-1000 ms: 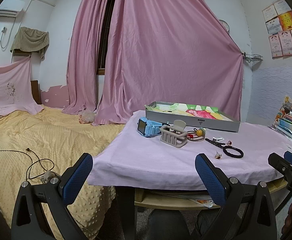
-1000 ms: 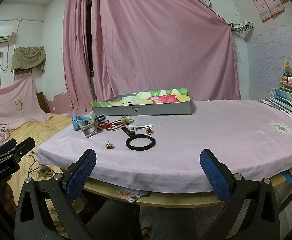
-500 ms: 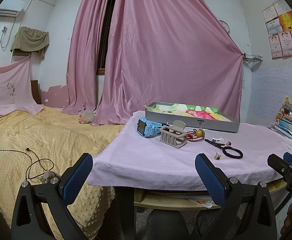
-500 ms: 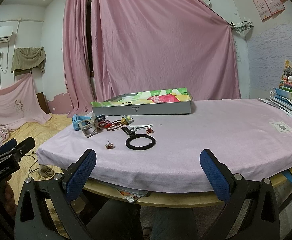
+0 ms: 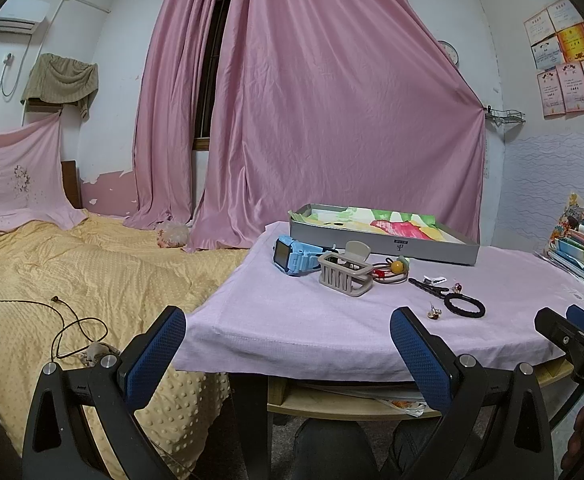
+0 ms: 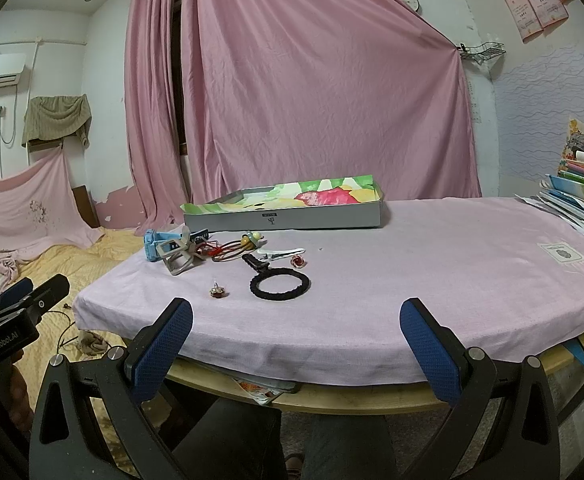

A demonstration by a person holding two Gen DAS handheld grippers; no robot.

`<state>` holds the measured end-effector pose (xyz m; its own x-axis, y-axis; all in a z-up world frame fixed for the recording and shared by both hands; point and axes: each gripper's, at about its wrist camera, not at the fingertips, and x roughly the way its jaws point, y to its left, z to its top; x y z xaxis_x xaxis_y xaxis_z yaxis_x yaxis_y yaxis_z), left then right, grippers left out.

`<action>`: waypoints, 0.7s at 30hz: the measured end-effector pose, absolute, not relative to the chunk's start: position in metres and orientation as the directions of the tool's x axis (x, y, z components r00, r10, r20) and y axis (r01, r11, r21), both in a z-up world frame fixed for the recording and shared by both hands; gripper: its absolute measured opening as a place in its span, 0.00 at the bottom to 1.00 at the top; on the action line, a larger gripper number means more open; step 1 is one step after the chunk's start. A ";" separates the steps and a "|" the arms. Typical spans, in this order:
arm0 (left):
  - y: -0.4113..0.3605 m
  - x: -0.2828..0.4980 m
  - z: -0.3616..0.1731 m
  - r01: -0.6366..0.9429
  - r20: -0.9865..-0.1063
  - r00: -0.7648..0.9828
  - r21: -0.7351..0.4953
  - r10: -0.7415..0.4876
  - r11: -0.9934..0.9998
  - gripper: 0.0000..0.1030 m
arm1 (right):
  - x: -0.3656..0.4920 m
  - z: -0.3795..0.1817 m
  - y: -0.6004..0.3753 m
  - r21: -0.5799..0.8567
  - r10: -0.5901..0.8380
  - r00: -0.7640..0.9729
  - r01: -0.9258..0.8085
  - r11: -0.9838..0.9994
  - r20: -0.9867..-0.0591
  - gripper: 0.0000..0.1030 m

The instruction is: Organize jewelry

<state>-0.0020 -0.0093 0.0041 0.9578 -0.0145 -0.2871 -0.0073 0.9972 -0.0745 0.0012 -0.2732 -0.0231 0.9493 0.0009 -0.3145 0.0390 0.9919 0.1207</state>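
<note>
Pink cloth covers the table (image 5: 332, 320) in the left wrist view, and the left gripper (image 5: 288, 334) hangs off its near edge with its blue-padded fingers (image 5: 156, 348) spread wide, holding nothing. Toward the far edge lies a grey tray (image 5: 388, 245) lined with bright paper. Just in front of the tray sit a blue watch (image 5: 292, 255), a beige hair claw (image 5: 344, 273) and a loop of hair ties with a yellow bead (image 5: 397, 267). Nearer the front edge lie a black clip (image 5: 426, 285), a black hair band (image 5: 465, 305) and a small earring (image 5: 435, 313), each resting on the cloth. The right gripper (image 5: 572, 330) shows at the table's right end.

From the right wrist view, the right gripper (image 6: 296, 330) also waits off the near edge, fingers (image 6: 428, 350) parted and empty. The hair band (image 6: 280, 285) lies closest to the front edge, the earring (image 6: 217, 292) to its left. Behind them are the black clip (image 6: 255, 262), a white hair clip (image 6: 282, 253) and a red rose earring (image 6: 297, 261). The watch (image 6: 154, 245), hair claw (image 6: 178, 258) and hair ties (image 6: 236, 249) cluster by the left edge, in front of the tray (image 6: 284, 220). Books (image 6: 580, 196) are stacked at the right edge. The left gripper (image 6: 24, 300) appears at lower left.
</note>
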 end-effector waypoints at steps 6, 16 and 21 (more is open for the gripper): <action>-0.009 -0.002 0.004 -0.008 -0.286 0.958 -0.075 -0.014 0.997 1.00 | 0.001 -0.023 -0.273 0.121 0.001 0.949 0.039 0.992 -0.314 0.99; -0.010 -0.002 0.004 -0.007 -0.286 0.958 -0.075 -0.014 0.997 1.00 | 0.002 -0.023 -0.273 0.124 0.003 0.949 0.038 0.992 -0.315 0.99; -0.010 -0.002 0.004 -0.007 -0.286 0.958 -0.074 -0.014 0.997 1.00 | 0.002 -0.023 -0.273 0.127 0.003 0.949 0.039 0.991 -0.317 0.99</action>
